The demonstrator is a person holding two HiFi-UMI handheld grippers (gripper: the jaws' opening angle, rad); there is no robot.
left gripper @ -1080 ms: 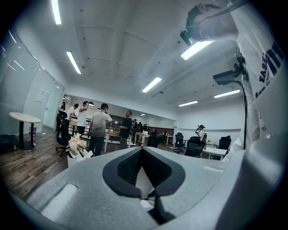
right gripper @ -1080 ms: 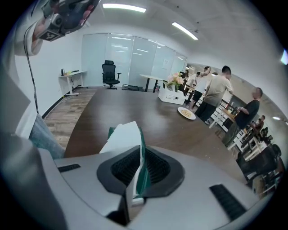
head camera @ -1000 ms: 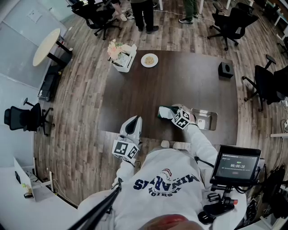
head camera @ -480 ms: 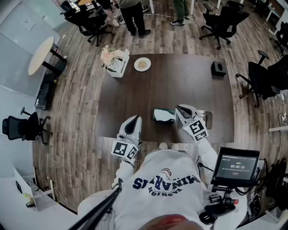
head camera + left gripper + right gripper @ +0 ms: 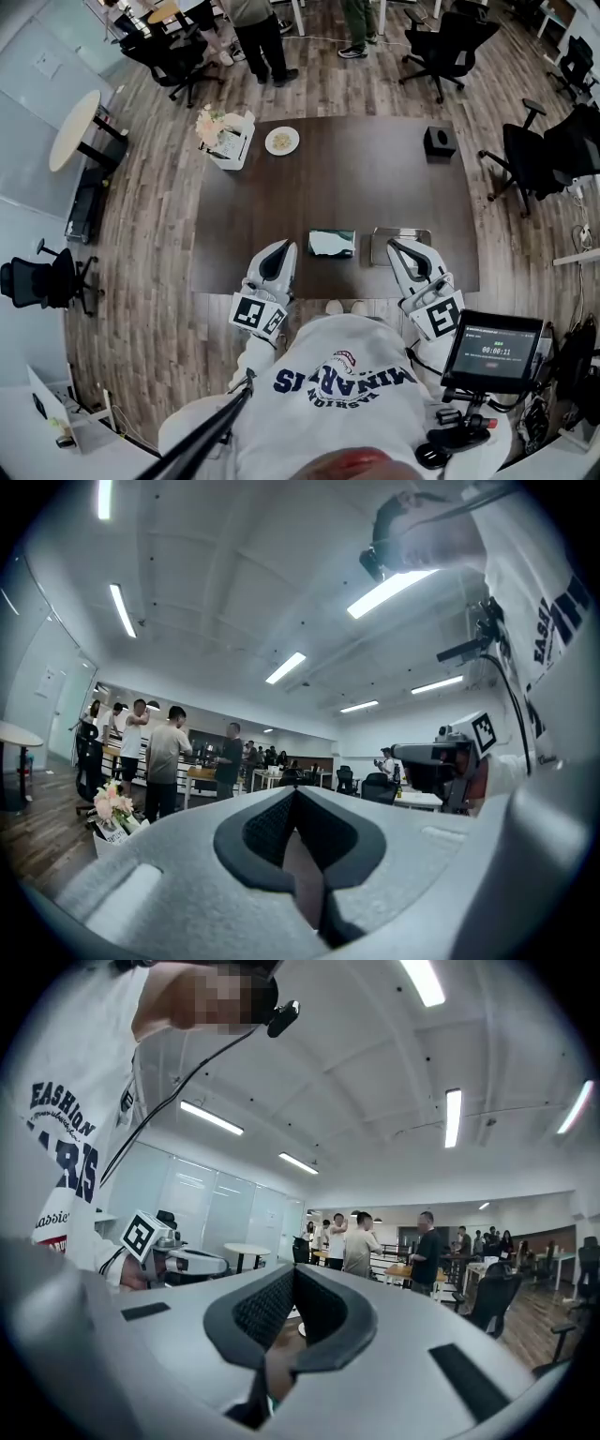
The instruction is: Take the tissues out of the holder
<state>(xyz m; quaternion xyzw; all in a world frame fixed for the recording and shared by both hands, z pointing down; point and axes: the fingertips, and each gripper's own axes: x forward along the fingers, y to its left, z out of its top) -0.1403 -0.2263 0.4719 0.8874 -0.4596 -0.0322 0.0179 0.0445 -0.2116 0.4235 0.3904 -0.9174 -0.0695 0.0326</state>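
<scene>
One tissue pack, one holder, two closed hand-held grippers.

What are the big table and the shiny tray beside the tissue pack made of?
The table looks like dark brown wood or veneer, matt, with faint streaky grain. The tray looks like metal: silvery and reflective.

The left claw points level, its grey jaws closed tip to tip with nothing between the dark pads. Beyond it, flowers stand low at left with people behind them. The right claw hangs at right under the ceiling lights.
</scene>
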